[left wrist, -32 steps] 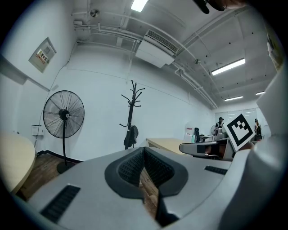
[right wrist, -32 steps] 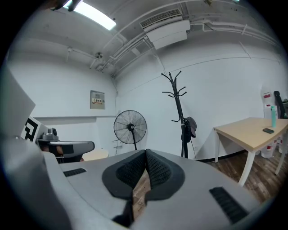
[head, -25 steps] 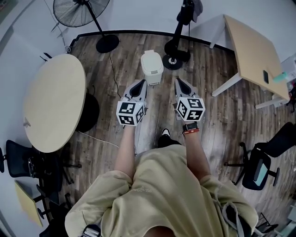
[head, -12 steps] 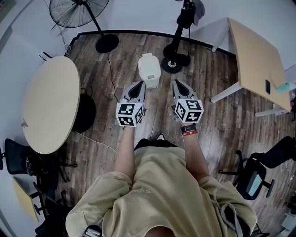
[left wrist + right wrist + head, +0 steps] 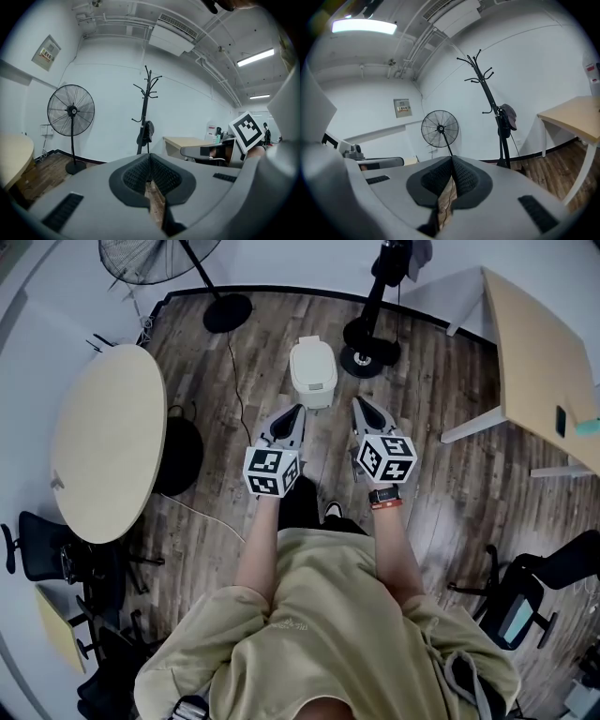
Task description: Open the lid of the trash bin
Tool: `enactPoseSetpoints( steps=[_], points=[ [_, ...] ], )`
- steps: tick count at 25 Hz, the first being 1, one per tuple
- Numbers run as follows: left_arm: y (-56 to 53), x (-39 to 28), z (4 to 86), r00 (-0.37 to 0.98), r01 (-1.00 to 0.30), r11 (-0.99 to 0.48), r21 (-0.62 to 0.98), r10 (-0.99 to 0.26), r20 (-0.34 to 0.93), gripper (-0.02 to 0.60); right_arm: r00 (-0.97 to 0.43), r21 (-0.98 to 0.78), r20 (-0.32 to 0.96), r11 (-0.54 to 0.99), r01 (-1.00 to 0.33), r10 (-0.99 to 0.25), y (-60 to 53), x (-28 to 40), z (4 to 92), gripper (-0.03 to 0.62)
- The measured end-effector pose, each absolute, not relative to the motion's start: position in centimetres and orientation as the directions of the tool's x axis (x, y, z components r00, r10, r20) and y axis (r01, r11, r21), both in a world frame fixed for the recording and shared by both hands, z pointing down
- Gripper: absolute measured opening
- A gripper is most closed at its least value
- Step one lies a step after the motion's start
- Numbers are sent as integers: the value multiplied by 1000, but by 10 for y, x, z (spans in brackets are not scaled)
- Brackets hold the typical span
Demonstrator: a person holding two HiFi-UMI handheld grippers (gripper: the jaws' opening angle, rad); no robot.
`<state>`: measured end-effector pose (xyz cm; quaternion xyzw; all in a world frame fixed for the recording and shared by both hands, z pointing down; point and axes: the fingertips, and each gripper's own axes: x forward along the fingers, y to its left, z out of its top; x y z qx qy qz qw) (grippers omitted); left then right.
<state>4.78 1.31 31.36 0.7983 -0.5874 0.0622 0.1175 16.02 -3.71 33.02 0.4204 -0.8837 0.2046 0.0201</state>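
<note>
White plastic trash bin [image 5: 312, 371], lid down, stands on the wood-plank floor [image 5: 441, 484] ahead of and between the left gripper [image 5: 296, 412] and the right gripper [image 5: 357, 404]. Both grippers have their jaws pressed together at the tips, with nothing held. Neither gripper view shows the bin, only a standing fan [image 5: 71, 111] and a coat rack [image 5: 492, 104] against the wall.

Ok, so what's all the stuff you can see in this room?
Trash bin: one, white, lid down, on the floor ahead.
Round table: one, beige, left.
Rectangular table: one, beige, right.
Fan: one, black, by the wall.
Coat rack: one, black, behind the bin.
Office chairs: at least two, black, both sides.
Left hand-held gripper: grey, shut, empty.
Right hand-held gripper: grey, shut, empty.
</note>
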Motion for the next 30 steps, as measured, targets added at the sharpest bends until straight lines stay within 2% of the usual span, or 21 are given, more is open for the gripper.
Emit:
enactPoseSetpoints(
  steps=[8, 17, 30],
  points=[
    [-31, 12, 342, 294, -955, -271, 122, -921, 257, 25, -670, -368, 248, 572, -733, -699, -78, 119, 363, 17],
    [-76, -19, 393, 260, -965, -240, 103, -913, 315, 25, -693, -394, 380, 571, -720, -613, -111, 77, 422, 9],
    [-129, -46, 460, 280, -953, -213, 214, -889, 362, 25, -659, -372, 476, 546, -751, -582, -155, 59, 489, 2]
  ],
)
